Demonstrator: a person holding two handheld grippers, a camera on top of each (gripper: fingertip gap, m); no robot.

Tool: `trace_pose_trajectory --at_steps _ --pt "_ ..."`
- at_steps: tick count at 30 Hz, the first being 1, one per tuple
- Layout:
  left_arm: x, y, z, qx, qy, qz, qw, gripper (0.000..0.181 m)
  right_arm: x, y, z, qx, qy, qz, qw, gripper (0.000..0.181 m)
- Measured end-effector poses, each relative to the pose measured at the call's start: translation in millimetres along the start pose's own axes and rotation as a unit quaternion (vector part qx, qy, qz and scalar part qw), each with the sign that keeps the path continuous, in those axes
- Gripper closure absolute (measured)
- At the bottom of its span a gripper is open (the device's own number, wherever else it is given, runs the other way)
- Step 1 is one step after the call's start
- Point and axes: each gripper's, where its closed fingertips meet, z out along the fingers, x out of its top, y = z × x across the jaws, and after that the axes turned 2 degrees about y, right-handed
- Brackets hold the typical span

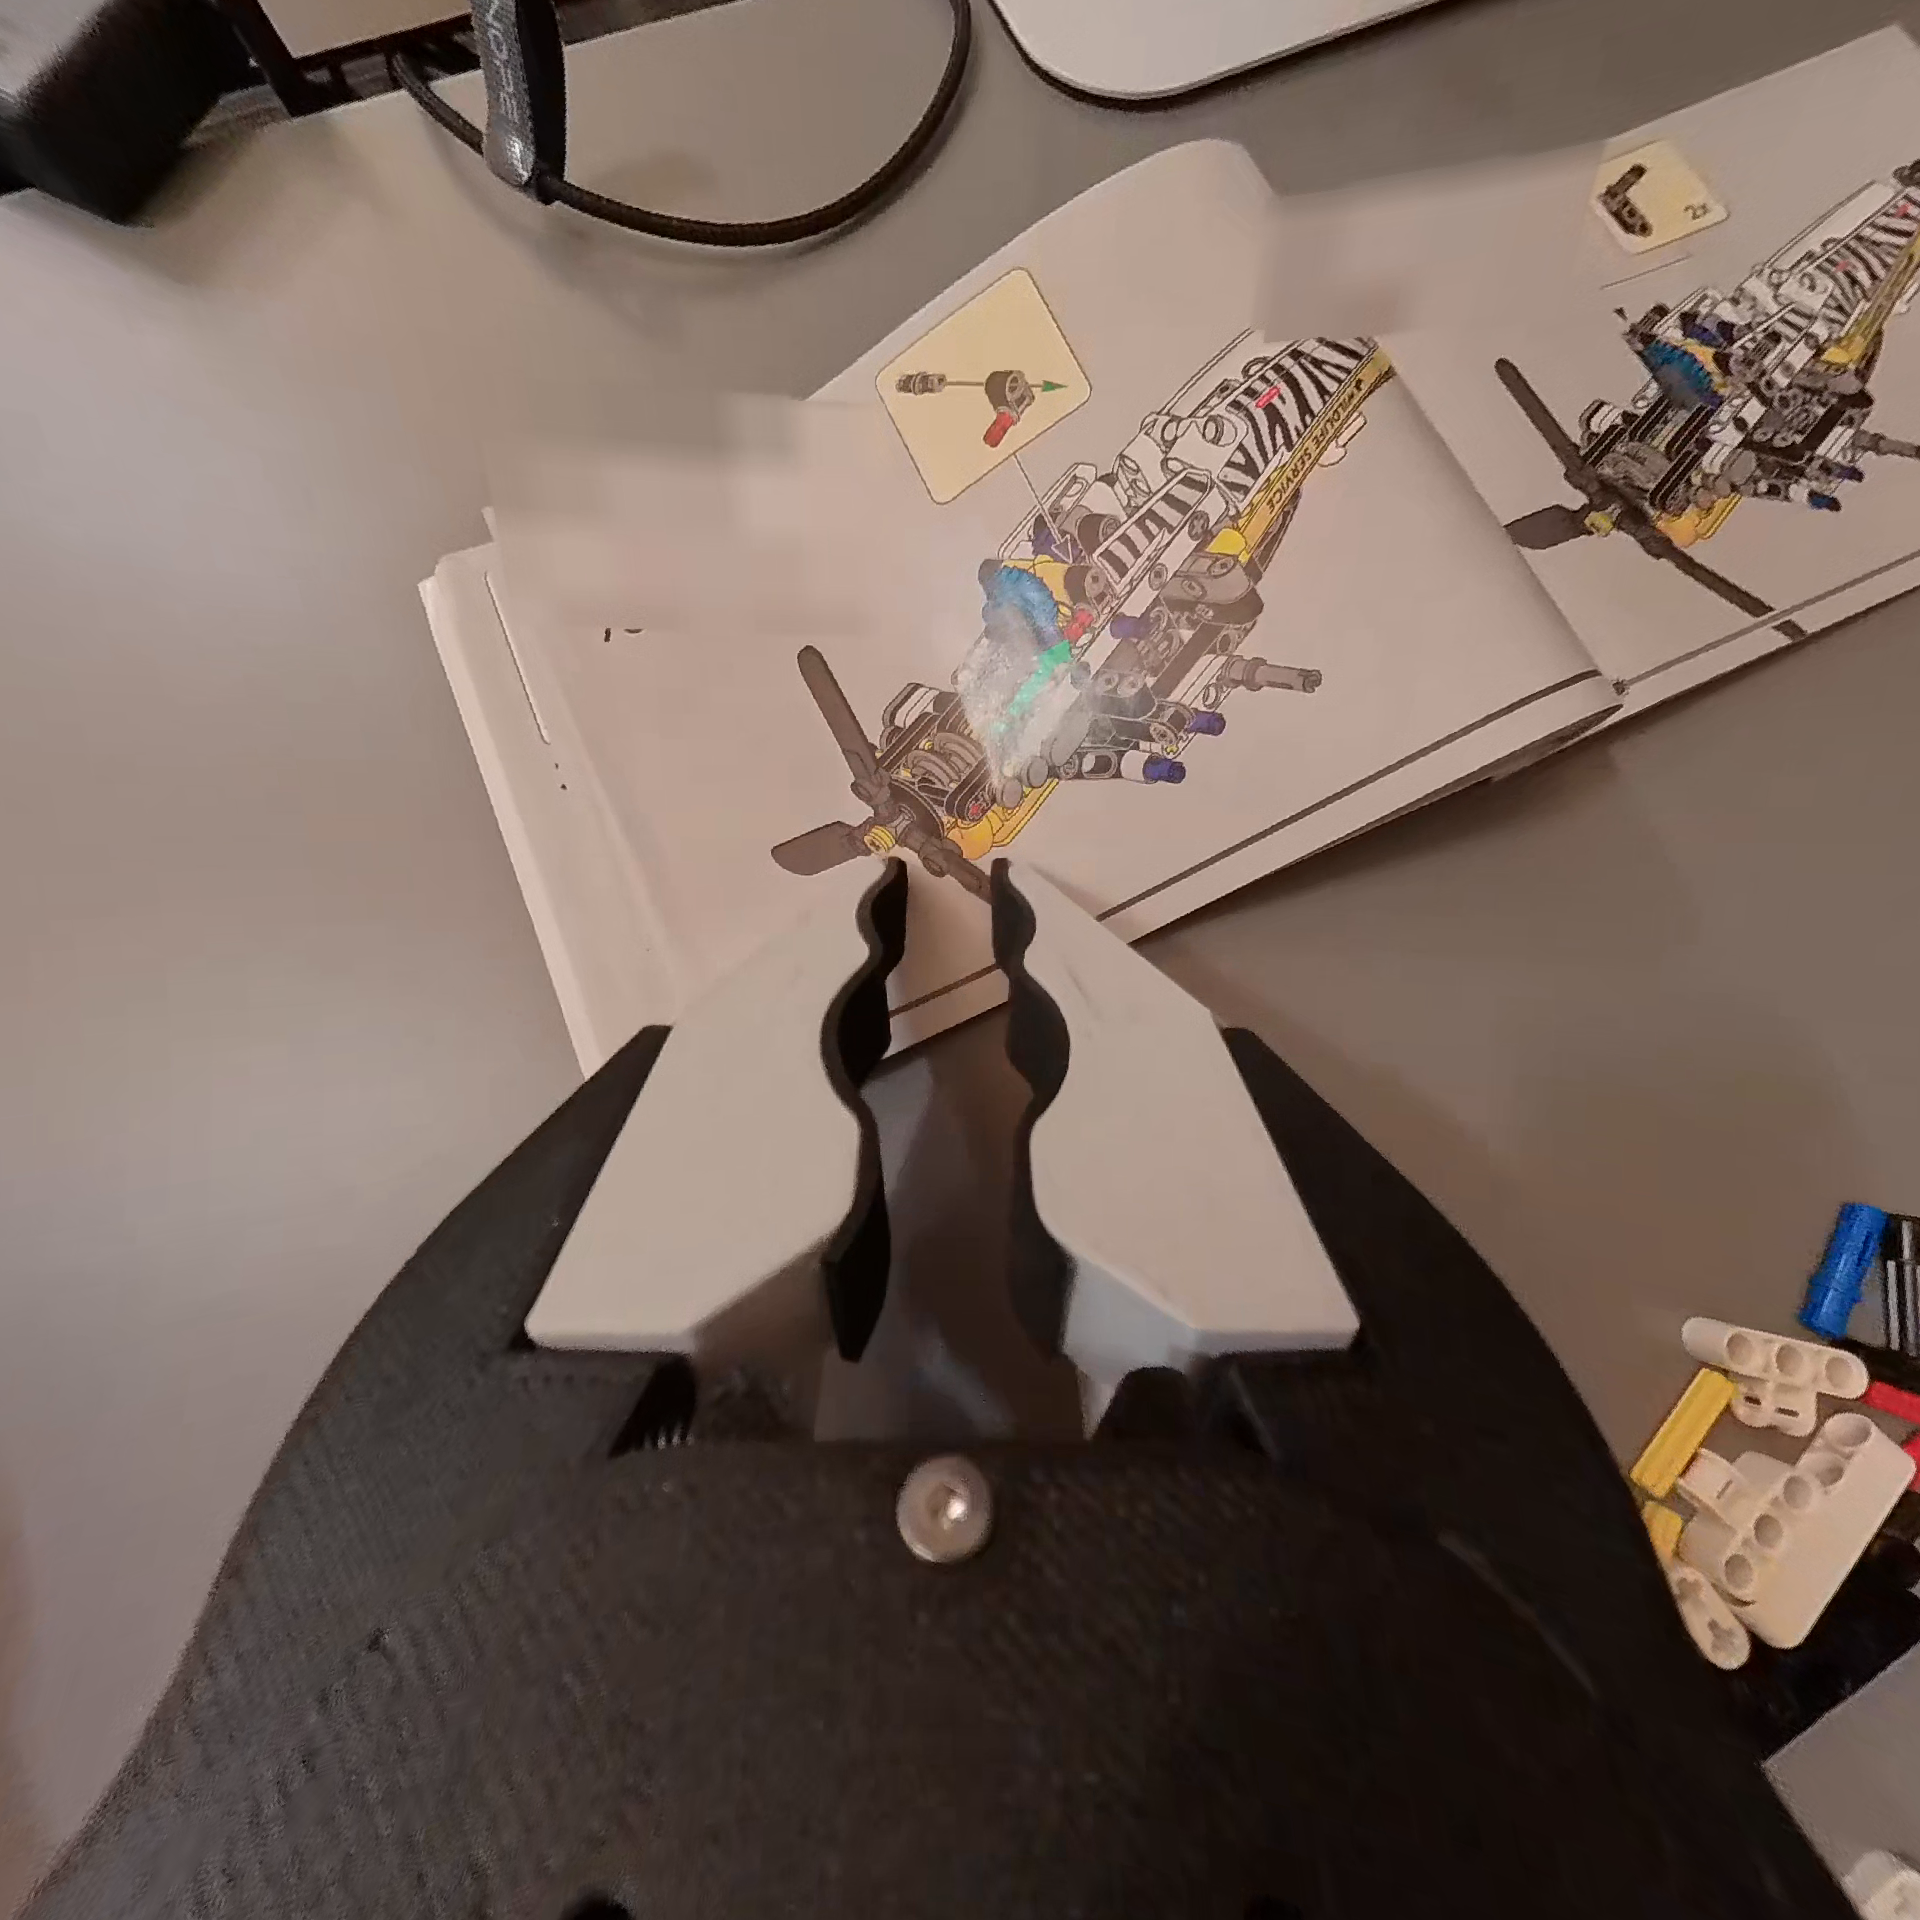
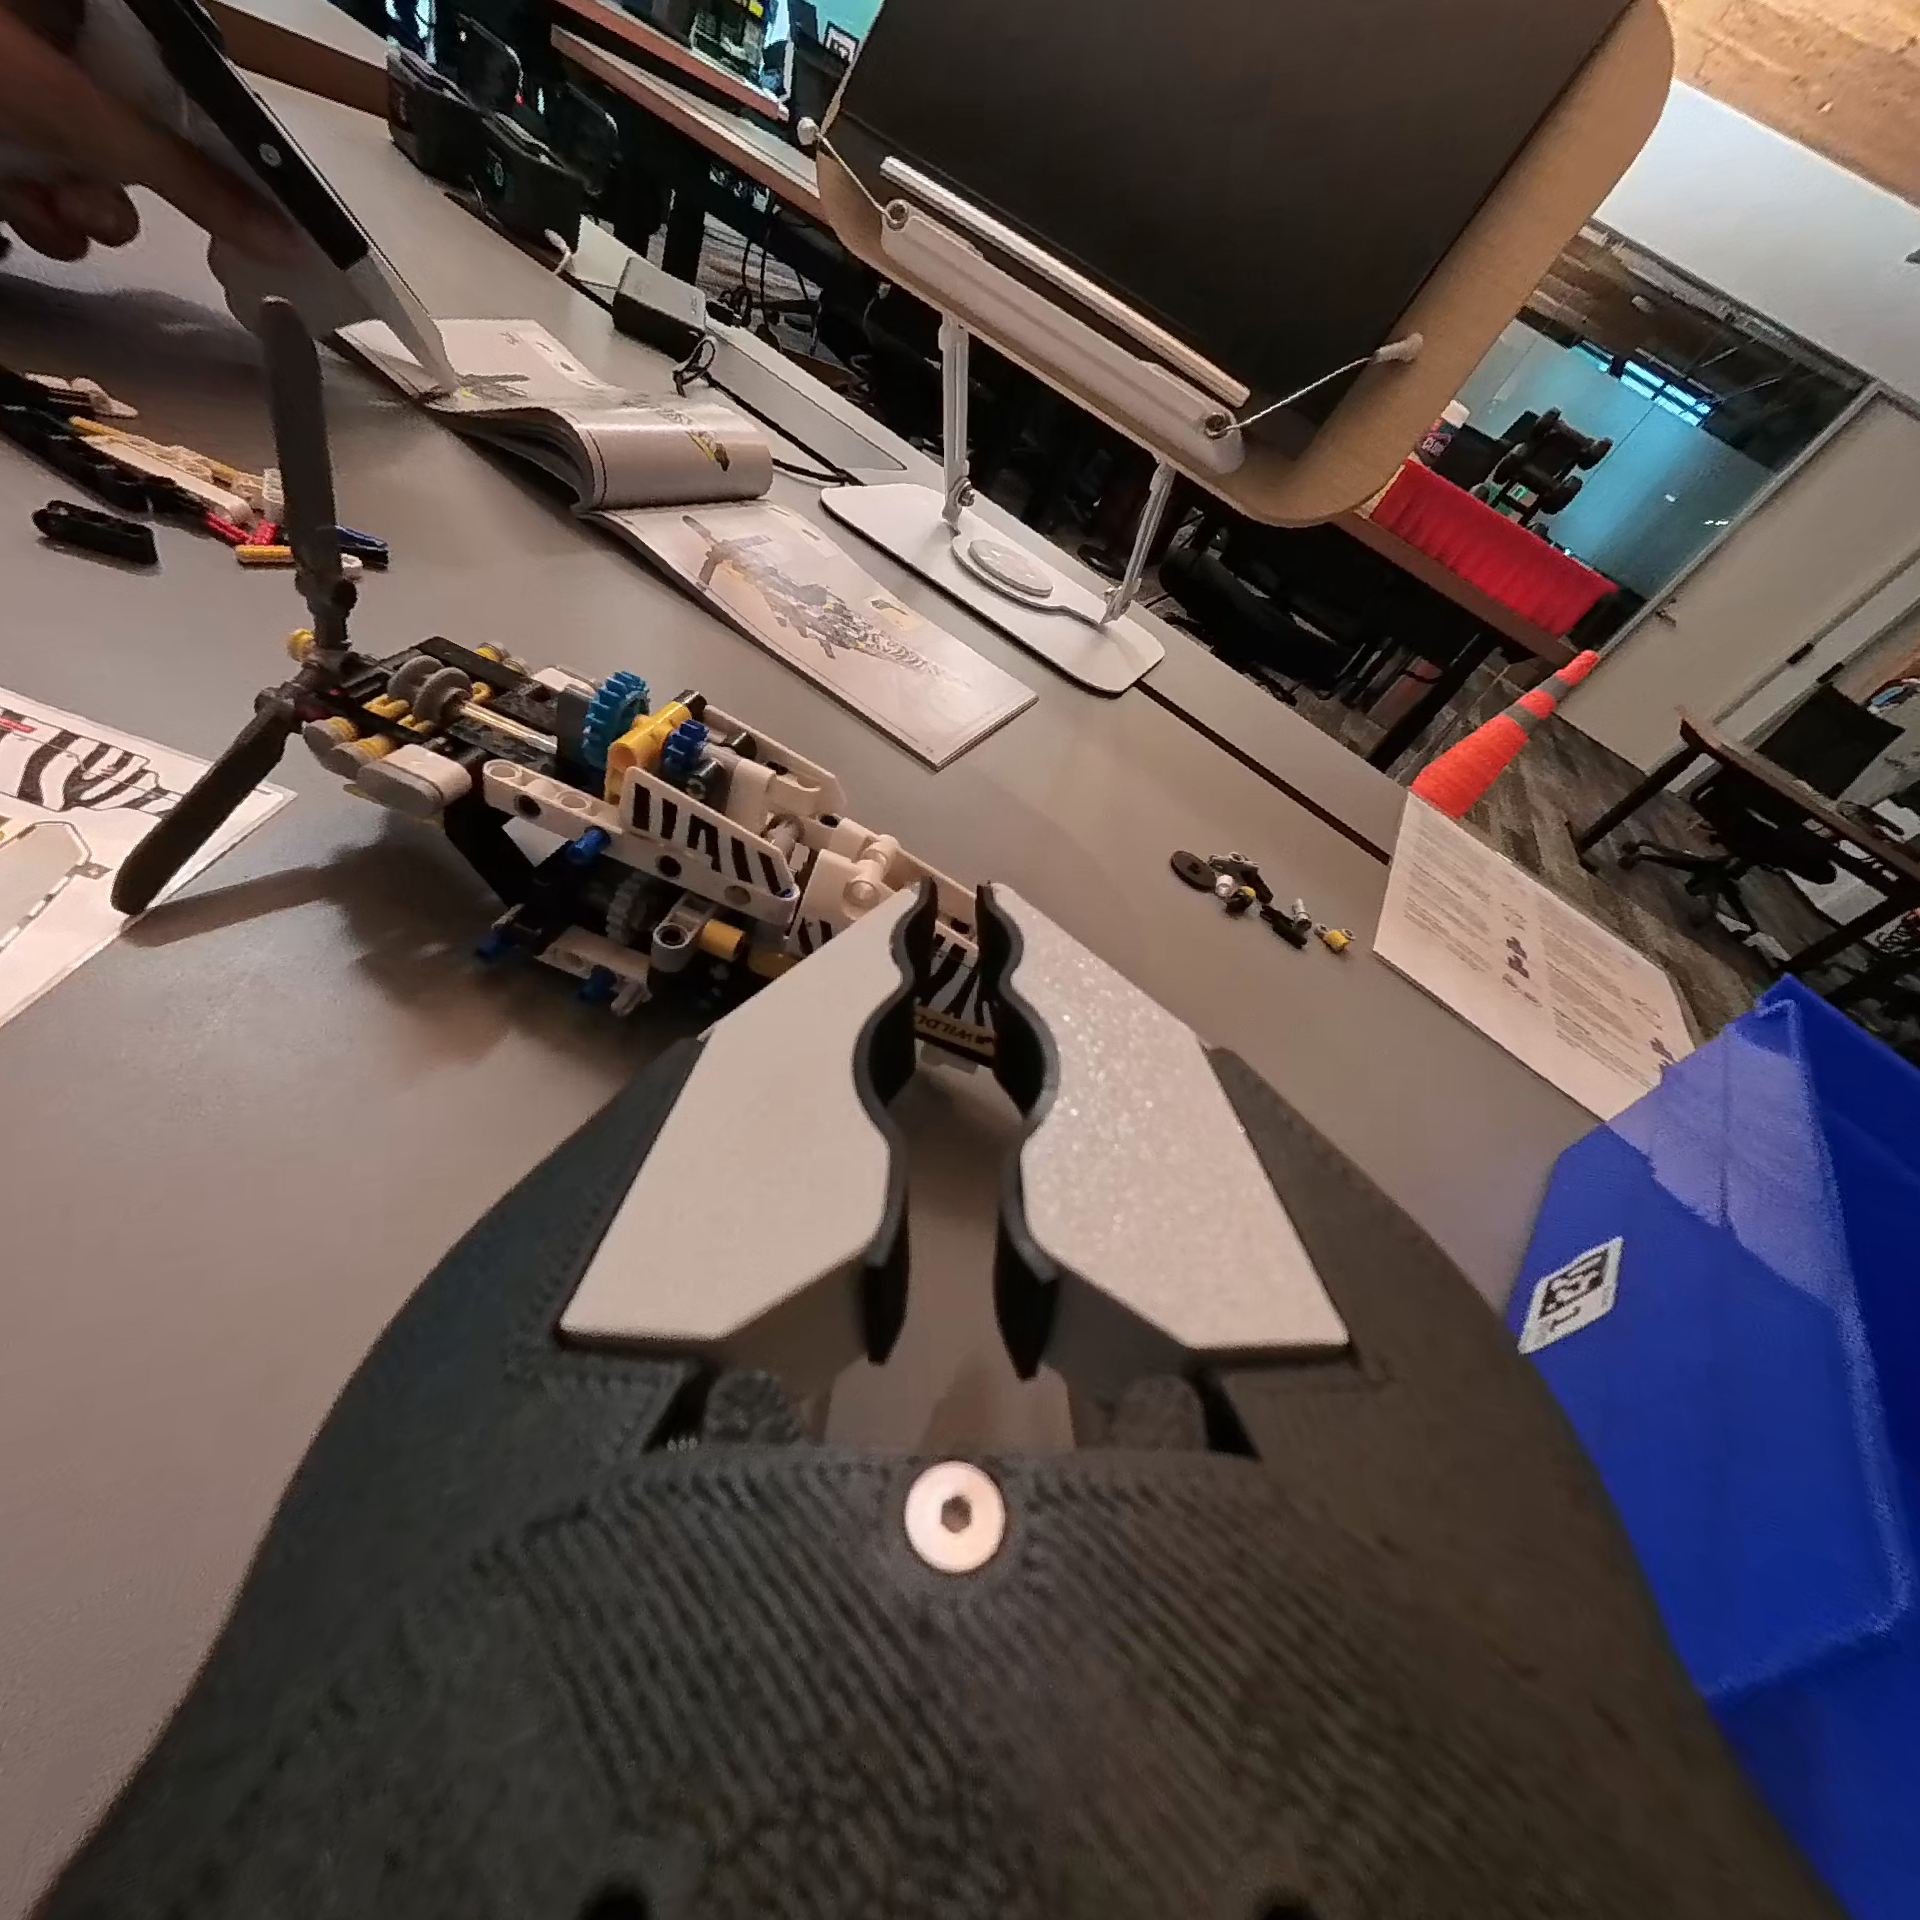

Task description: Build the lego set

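The partly built lego plane (image 2: 582, 790) lies on the grey table, white with zebra stripes, blue gears and a dark propeller (image 2: 301, 447) at its left end. My right gripper (image 2: 951, 899) is shut on the plane's striped tail end, which shows between the pads. The open instruction booklet (image 1: 1143, 623) lies under my left gripper (image 1: 948, 873). Its jaws stand a narrow gap apart with nothing between them, tips at the page's near edge. In the right wrist view the left gripper (image 2: 312, 208) reaches down onto the booklet (image 2: 665, 447).
Loose white, yellow, blue and red parts (image 1: 1787, 1455) lie right of the left gripper and also show in the right wrist view (image 2: 156, 488). A few small parts (image 2: 1262, 883), a printed sheet (image 2: 1507, 935), a blue bin (image 2: 1745, 1351), a sticker sheet (image 2: 94, 821) and a monitor stand (image 2: 997, 582) surround the plane. Left tips to right tips: about 40 centimetres. Between my right fingertips and the dark propeller (image 2: 301, 447) there is roughly 15 centimetres.
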Motion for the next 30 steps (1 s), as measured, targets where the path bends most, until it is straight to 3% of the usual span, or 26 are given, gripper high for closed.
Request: trace_pose_trajectory --at_steps 30 --pt "-5.0 -6.8 -3.5 0.009 -0.015 0.019 1.0 0.179 1.1 0.7 -0.5 -0.011 0.007 -0.025 1.0 0.178"
